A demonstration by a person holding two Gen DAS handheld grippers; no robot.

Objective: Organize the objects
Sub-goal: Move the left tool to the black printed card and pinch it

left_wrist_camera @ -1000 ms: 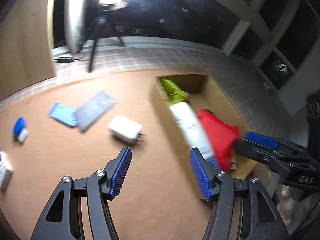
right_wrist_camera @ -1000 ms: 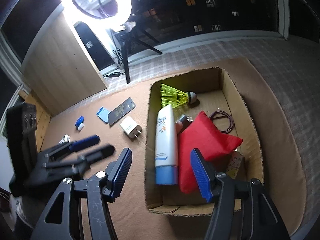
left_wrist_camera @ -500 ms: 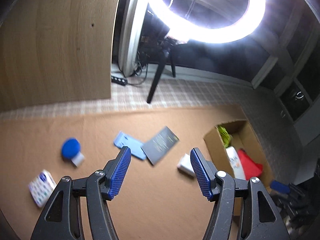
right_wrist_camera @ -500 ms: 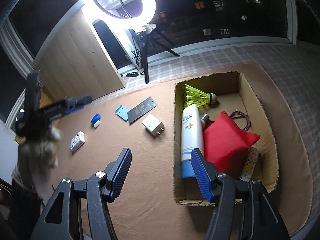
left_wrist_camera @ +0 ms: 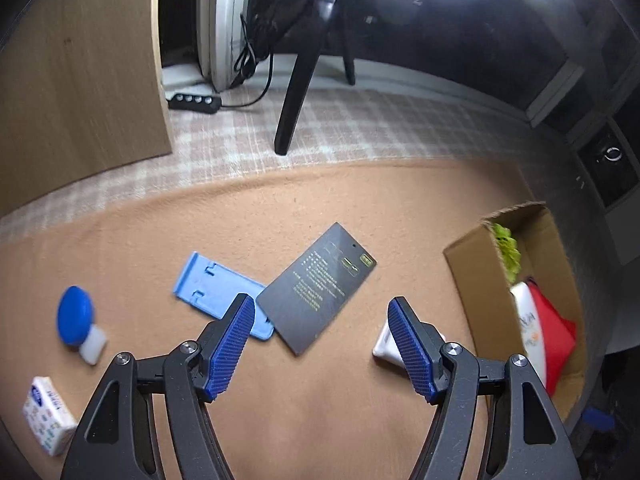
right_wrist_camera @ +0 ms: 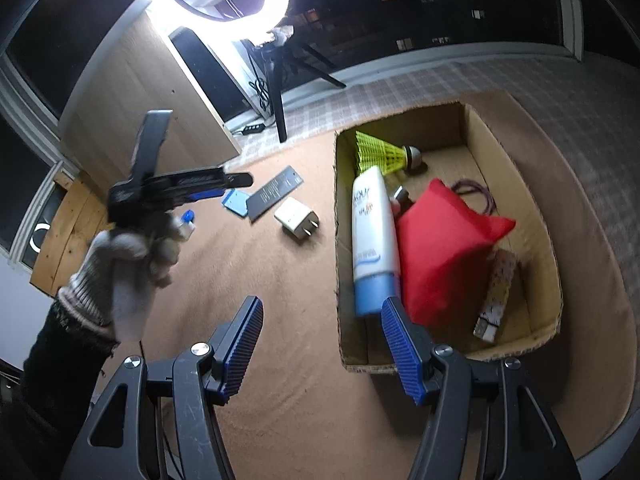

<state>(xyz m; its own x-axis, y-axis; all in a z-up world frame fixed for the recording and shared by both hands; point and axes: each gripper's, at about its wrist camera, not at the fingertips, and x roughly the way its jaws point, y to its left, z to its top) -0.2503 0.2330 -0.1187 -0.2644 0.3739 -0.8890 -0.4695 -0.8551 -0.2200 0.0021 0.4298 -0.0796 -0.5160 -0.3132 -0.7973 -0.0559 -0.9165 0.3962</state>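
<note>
The left gripper (left_wrist_camera: 320,340) hangs with its jaws spread wide and nothing between them, above the brown mat (left_wrist_camera: 280,216) and aimed at the dark card (left_wrist_camera: 316,284); the right gripper (right_wrist_camera: 322,344) is likewise spread and empty, hovering near the box (right_wrist_camera: 516,184). The card lies flat on the mat, one corner overlapping the blue stand (left_wrist_camera: 216,288), with the white charger (right_wrist_camera: 296,218) just beside it and the box off to the right. It looks thin, stiff and light, probably slick-faced, and lying flush it offers little for the pads to bite. The best hold seems to be across its narrow width near the end resting on the stand, where an edge may sit slightly raised. The charger is a blocky, rigid alternative, easily pinched across its flat sides, clear of the prongs.
</note>
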